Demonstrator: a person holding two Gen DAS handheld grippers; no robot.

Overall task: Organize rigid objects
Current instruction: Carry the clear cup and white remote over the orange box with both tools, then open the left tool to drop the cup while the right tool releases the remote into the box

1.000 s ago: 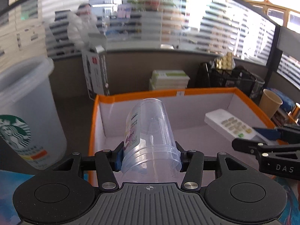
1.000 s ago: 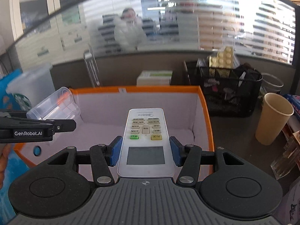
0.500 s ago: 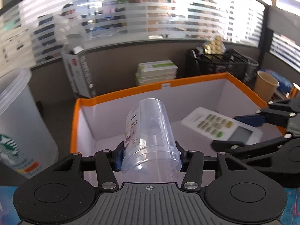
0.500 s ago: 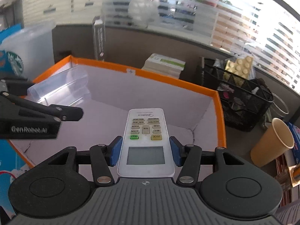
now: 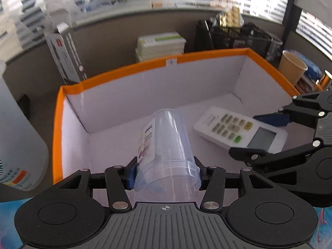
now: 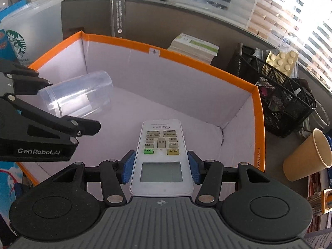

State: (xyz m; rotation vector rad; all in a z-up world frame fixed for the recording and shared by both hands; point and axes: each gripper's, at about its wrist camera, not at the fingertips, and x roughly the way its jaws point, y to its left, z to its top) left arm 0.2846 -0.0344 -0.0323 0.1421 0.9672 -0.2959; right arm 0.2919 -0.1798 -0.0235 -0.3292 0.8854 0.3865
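My left gripper is shut on a clear plastic cup with a label, held on its side over the left part of an orange-rimmed white box. The cup also shows in the right wrist view. My right gripper is shut on a white remote control, held over the right part of the same box. The remote also shows in the left wrist view, with the right gripper around it. The left gripper's body shows in the right wrist view.
A frosted Starbucks cup stands left of the box. A paper cup stands to its right. A black mesh basket, stacked books and an upright carton stand behind the box.
Both grippers have moved forward and down over the box, so I look more into its inside. The cup and the remote stay held.
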